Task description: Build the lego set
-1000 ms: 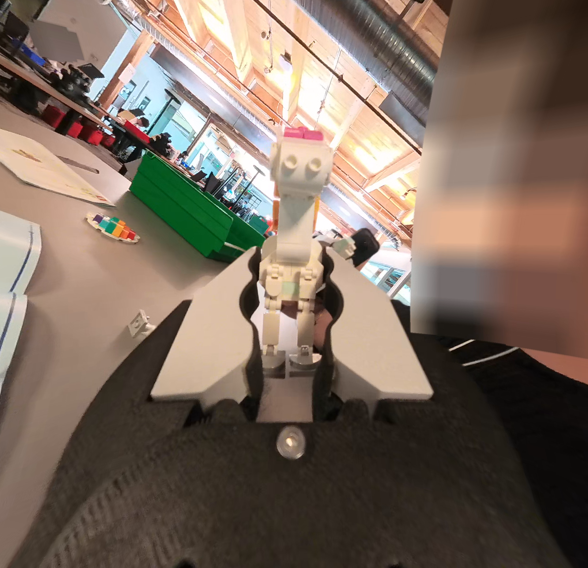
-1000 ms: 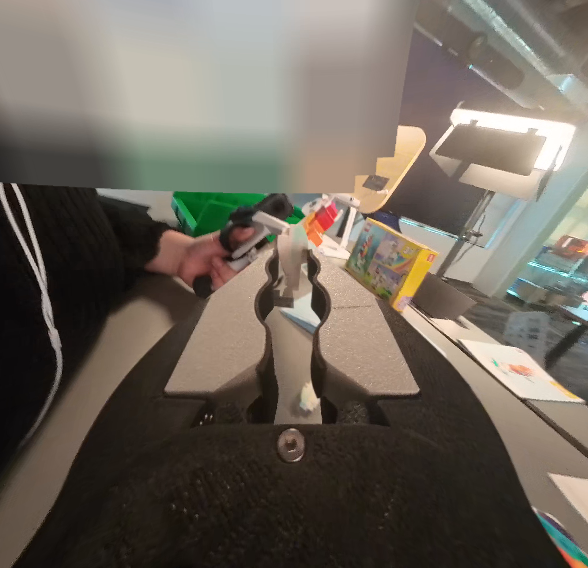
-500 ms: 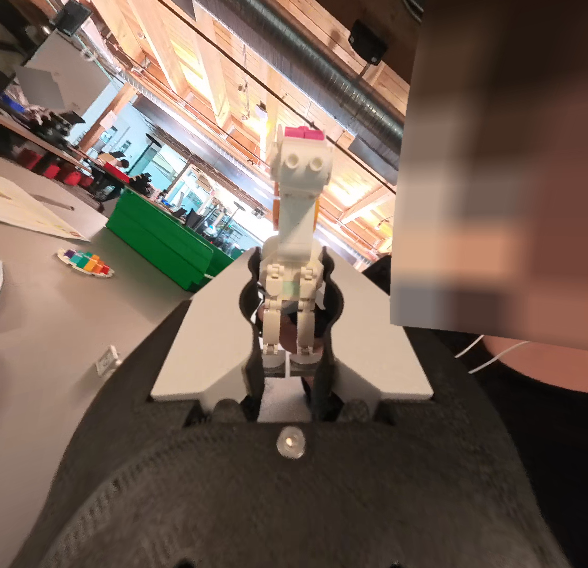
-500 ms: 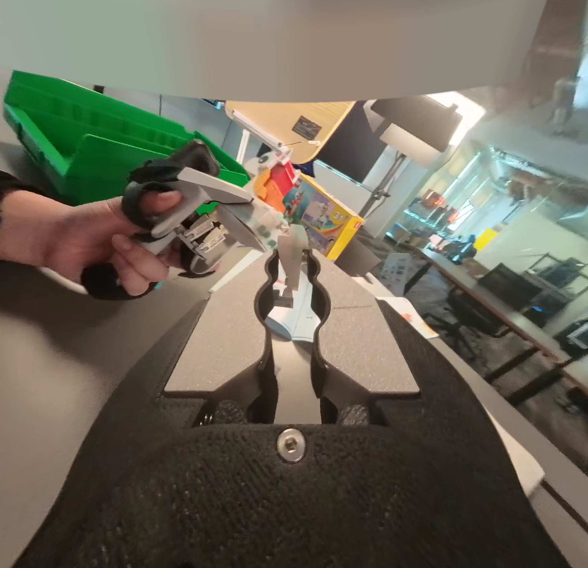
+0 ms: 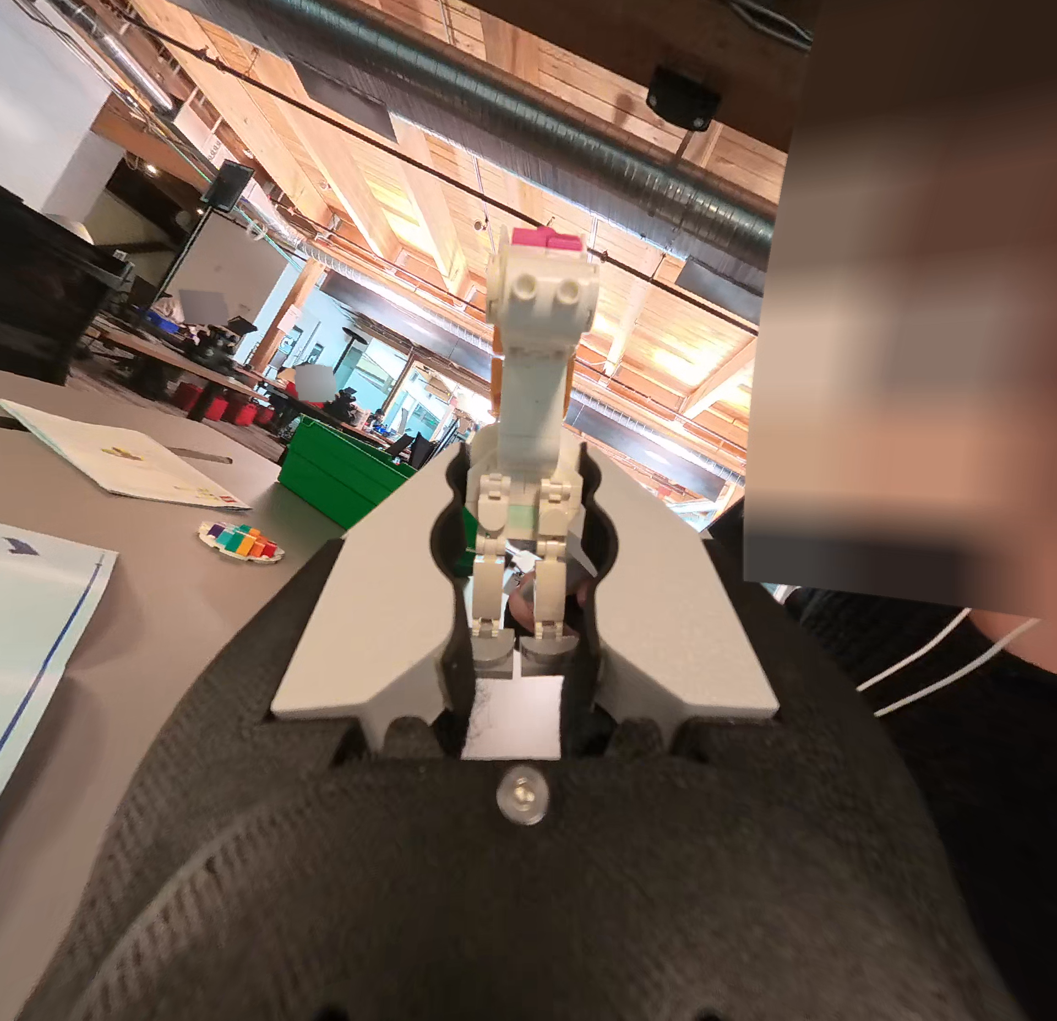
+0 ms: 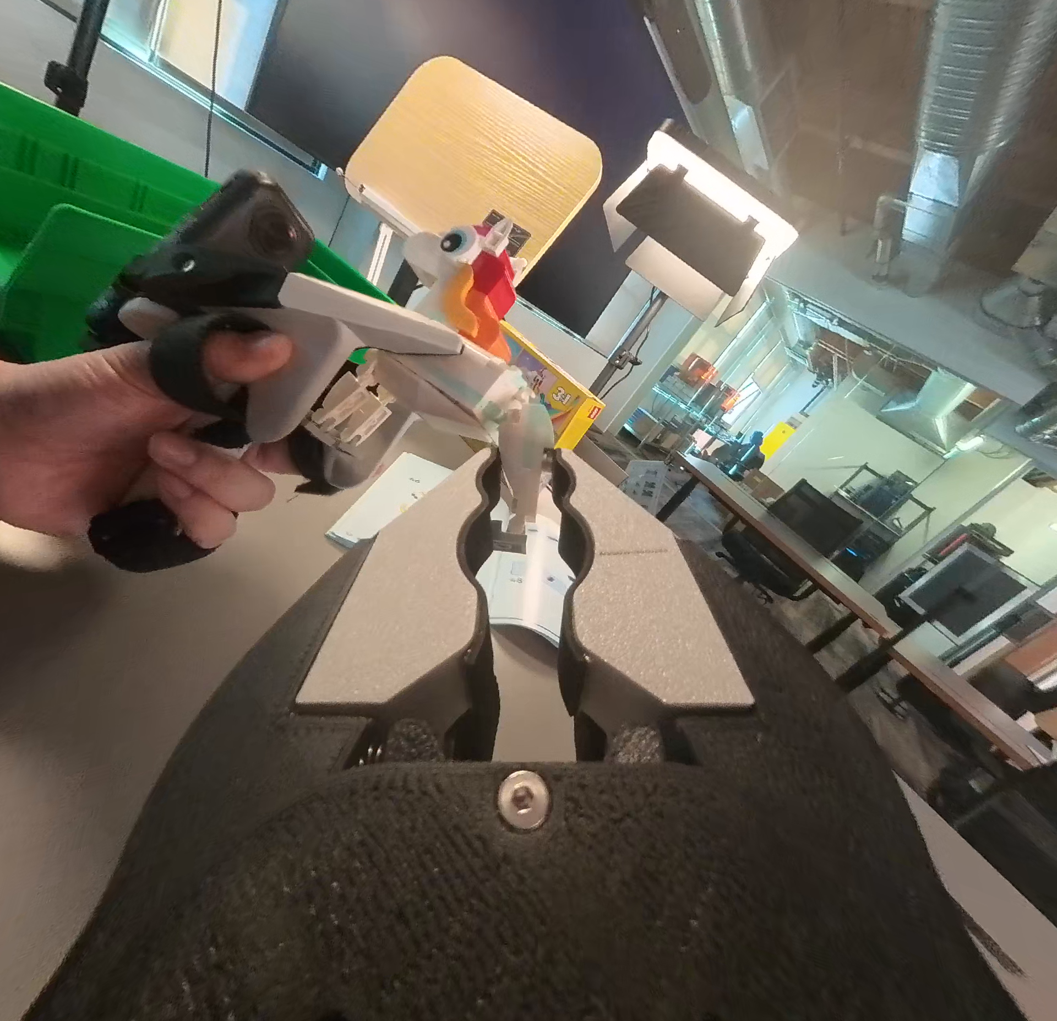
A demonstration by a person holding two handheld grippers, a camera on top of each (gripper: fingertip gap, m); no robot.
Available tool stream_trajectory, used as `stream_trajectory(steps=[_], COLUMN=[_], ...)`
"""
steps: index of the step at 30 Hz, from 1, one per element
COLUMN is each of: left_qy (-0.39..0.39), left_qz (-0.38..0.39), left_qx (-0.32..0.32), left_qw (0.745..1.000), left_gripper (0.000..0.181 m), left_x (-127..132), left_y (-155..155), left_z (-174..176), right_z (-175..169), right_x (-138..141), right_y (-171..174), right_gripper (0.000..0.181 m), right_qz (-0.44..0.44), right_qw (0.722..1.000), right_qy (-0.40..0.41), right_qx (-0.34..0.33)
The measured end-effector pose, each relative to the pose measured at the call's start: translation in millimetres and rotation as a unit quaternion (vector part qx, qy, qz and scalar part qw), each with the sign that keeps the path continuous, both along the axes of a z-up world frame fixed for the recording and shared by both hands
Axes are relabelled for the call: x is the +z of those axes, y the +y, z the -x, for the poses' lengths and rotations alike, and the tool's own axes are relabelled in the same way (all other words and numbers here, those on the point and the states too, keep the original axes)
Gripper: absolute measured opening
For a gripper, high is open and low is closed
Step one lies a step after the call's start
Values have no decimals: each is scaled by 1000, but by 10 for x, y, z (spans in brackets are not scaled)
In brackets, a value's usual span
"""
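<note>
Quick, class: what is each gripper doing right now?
Left gripper: shut on the white brick unicorn figure.
Right gripper: shut on a pale grey leg piece.

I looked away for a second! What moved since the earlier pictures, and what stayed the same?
The two claws came together: in the right wrist view the left claw, once small and far off, is now big and close. The right claw brought its pale piece up against the back end of the white lego animal. Both cameras tipped up toward the ceiling. Nothing was dropped: the left claw keeps squeezing the animal, and the right keeps its piece.
</note>
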State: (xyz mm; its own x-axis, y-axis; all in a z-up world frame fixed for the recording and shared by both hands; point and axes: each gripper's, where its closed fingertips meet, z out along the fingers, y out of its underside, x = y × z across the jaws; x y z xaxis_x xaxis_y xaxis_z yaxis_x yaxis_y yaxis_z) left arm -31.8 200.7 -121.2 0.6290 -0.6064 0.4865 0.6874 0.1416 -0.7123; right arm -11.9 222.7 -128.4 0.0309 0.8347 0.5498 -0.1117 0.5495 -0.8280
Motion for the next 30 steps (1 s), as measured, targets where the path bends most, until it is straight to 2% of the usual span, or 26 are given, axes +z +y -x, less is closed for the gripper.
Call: stream_trajectory(steps=[9, 17, 30], left_qy=[-21, -70, -97], left_qz=[-5, 4, 8], left_qx=[9, 36, 62], left_qw=[1000, 997, 993], left_gripper=[37, 37, 37], left_x=[-4, -54, -117], left_y=[21, 108, 166], left_z=[31, 113, 150], right_z=[15, 99, 148], right_x=[-12, -48, -74], right_y=[0, 92, 158], right_gripper=[16, 16, 16], right_qz=[-15, 56, 14], right_qw=[1000, 996, 991], right_qy=[13, 22, 18], right_qx=[-21, -71, -130])
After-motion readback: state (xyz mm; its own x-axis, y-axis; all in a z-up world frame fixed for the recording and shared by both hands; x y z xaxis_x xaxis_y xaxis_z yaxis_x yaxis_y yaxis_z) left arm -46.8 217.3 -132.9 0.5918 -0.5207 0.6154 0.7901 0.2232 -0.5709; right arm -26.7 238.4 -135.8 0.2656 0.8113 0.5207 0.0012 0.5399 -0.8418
